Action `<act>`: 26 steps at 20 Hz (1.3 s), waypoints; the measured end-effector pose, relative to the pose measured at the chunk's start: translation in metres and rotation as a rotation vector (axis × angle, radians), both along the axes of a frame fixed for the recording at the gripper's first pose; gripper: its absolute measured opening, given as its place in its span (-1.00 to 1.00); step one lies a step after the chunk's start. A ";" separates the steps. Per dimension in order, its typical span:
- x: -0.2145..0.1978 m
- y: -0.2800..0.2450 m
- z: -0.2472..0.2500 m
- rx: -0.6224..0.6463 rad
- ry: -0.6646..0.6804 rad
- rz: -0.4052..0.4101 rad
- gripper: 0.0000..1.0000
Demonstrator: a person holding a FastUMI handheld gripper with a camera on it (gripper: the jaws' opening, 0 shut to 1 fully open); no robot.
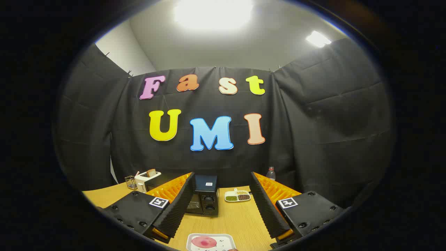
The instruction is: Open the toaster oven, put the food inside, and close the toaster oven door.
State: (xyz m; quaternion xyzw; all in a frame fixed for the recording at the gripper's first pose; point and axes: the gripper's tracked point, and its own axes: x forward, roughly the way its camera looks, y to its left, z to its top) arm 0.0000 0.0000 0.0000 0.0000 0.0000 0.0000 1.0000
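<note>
Gripper (219,209) fingers spread wide, holding nothing; toaster oven (204,198) lies straight ahead beyond them, door closed; food tray (210,241) sits nearer, between the fingers

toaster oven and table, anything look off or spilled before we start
Nothing stands out. The toaster oven sits upright and closed beyond the open gripper, the food lies on its white tray, and the divided dish looks tidy.

Table (240,218): light wood, running to the black cloth wall.
Toaster (146,179): white, at 10 o'clock on the table, with a slice of bread (151,172) sticking up.
Wire cup (130,182): just beside the toaster.
Snack dish (237,196): white, at 12 o'clock, with three parts.
Bottle (271,173): clear, at 1 o'clock by the cloth.
</note>
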 end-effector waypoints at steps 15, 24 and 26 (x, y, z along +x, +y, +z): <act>-0.006 0.006 -0.008 -0.001 0.017 0.021 0.96; -0.004 0.014 -0.007 -0.002 0.019 0.041 0.96; 0.000 0.019 -0.006 -0.001 0.020 0.048 0.96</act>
